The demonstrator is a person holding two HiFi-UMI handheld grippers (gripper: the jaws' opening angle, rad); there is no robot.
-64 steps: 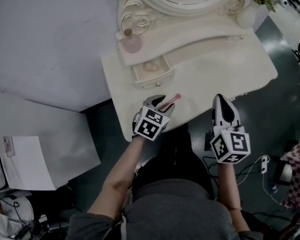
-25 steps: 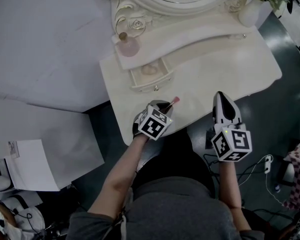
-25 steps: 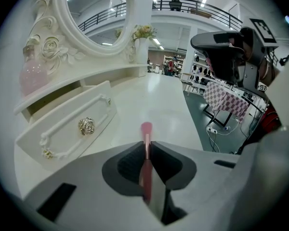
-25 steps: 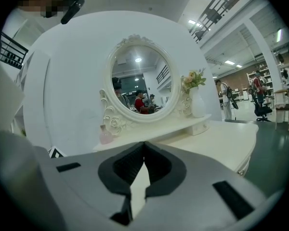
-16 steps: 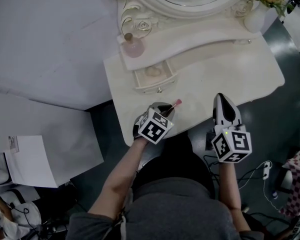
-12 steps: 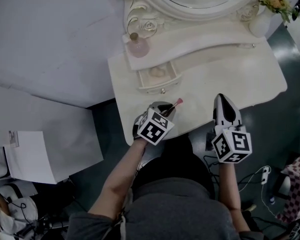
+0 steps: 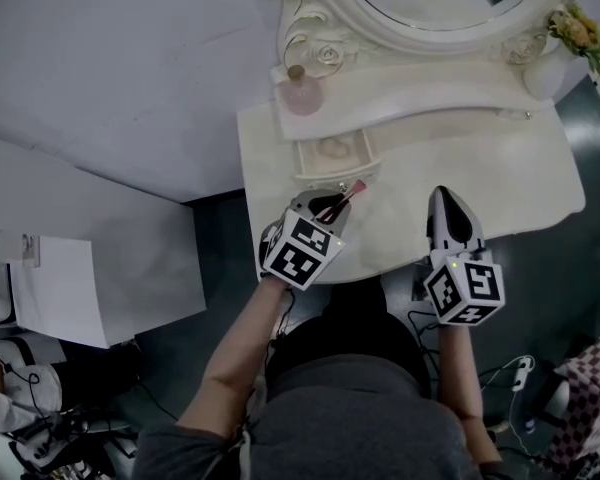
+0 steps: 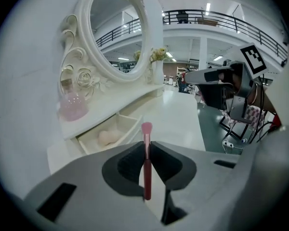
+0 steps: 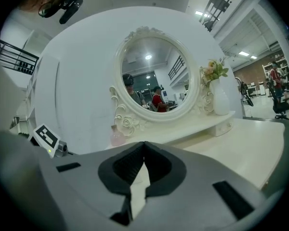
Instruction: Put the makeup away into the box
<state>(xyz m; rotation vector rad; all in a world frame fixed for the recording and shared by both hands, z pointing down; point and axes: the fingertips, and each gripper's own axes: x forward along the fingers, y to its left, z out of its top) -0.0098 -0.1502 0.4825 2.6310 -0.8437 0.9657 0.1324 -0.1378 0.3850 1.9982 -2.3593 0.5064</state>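
A slim makeup brush (image 8: 147, 163) with a dark red handle and a pink head (image 7: 358, 185) stands upright between the jaws of my left gripper (image 8: 147, 147), which is shut on it. That left gripper (image 7: 330, 201) hovers over the white dressing table (image 7: 500, 183), just in front of the small open drawer (image 7: 332, 154). A beige puff (image 8: 107, 137) lies inside the drawer (image 8: 89, 139). My right gripper (image 7: 441, 197) is over the table's front edge, right of the left one. Its jaws (image 9: 144, 146) are shut and empty.
A pink perfume bottle (image 7: 302, 92) stands on the raised shelf left of the oval mirror (image 7: 450, 8). A white vase with flowers (image 7: 565, 43) is at the shelf's right end. White panels (image 7: 100, 68) lie left of the table, and cables (image 7: 510, 373) on the floor.
My left gripper has risen with the brush and drawn closer to the open drawer. The right gripper has shifted a little sideways and stays shut.
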